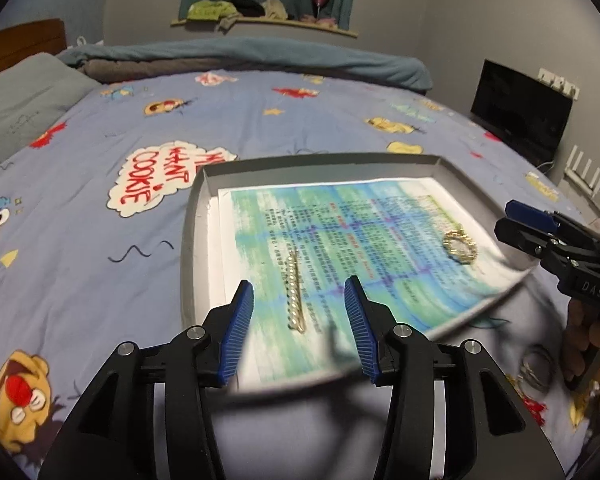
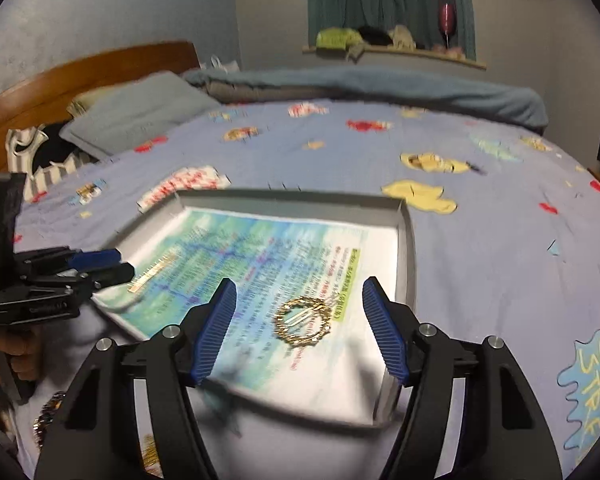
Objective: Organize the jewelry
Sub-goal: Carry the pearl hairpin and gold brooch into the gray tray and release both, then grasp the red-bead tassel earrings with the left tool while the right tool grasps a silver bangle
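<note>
A shallow grey tray (image 1: 320, 160) (image 2: 292, 196) lined with a printed blue-green sheet (image 1: 360, 220) lies on the bed. On the sheet's left part rests a slim pearl-and-gold hair clip (image 1: 294, 296) (image 2: 152, 272). My left gripper (image 1: 299, 284) (image 2: 108, 264) hovers over it, open, its blue pads clear of the clip on both sides. A round gold wreath brooch (image 1: 460, 246) (image 2: 302, 320) lies on the sheet's right part. My right gripper (image 2: 299, 282) (image 1: 516, 220) stands open above it, touching nothing.
The tray sits on a cartoon-print bedspread (image 1: 100, 220). More jewelry lies on the cloth near me: a silvery bangle (image 1: 536, 368) and gold pieces (image 2: 48, 416). A pillow (image 2: 140, 112), a folded blanket (image 1: 260, 56) and a dark screen (image 1: 520, 120) lie beyond.
</note>
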The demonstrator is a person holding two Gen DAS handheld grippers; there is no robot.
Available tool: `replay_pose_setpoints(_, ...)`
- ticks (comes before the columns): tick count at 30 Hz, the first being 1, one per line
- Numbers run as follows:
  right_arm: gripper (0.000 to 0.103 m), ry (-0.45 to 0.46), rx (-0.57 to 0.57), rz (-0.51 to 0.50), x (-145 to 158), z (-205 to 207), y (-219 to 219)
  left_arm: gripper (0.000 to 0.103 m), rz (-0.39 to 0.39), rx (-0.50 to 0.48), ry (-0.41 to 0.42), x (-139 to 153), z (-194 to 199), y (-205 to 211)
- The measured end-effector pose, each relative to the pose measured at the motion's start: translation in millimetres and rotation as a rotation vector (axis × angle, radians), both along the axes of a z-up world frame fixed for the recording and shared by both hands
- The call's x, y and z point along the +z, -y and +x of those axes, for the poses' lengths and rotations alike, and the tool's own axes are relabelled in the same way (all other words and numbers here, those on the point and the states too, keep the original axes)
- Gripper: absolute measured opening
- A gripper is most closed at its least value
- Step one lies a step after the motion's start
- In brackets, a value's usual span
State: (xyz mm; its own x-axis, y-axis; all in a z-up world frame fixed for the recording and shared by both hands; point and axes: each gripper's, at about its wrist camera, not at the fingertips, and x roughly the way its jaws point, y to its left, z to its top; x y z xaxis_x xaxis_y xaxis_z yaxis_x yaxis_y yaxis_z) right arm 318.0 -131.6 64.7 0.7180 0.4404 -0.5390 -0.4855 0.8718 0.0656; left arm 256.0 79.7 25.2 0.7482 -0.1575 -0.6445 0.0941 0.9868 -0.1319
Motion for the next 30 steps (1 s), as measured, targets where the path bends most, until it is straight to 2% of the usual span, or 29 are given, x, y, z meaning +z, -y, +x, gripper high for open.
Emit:
replay_pose_setpoints(3,0.065,0.034,0.002,0.007,2,-23,7,0.053,-0.024,-0.016,0.031,6,-19,2)
replay_pose_setpoints(6,0.065,0.054,0.004,0.024,2,-47,14,0.066,-0.022,-0.045,0.053,10,-35,10)
replay_pose_setpoints(12,0.065,0.012,0.014,0.023,-13,-76,26,0.066,-0.042,-0.12,0.076,9,-67,25)
replay_pose_setpoints(16,0.066,-0.005,0.035,0.047,-18,-87,33,0.066,-0.077,-0.208,0.079,5,-91,40)
replay_pose_setpoints(22,0.066,0.0,0.028,0.062,-18,-99,46,0.065,-0.012,-0.357,0.106,3,-115,83)
replay_pose_setpoints(26,0.066,-0.013,0.018,0.067,-19,-101,55,0.064,-0.005,-0.402,0.087,-3,-113,103)
replay_pose_setpoints(29,0.066,-0.024,0.018,0.069,-20,-102,61,0.058,-0.006,-0.426,0.063,-8,-110,113)
replay_pose_setpoints(30,0.066,-0.027,0.016,0.068,-21,-103,63,0.052,-0.006,-0.437,0.055,-9,-109,116)
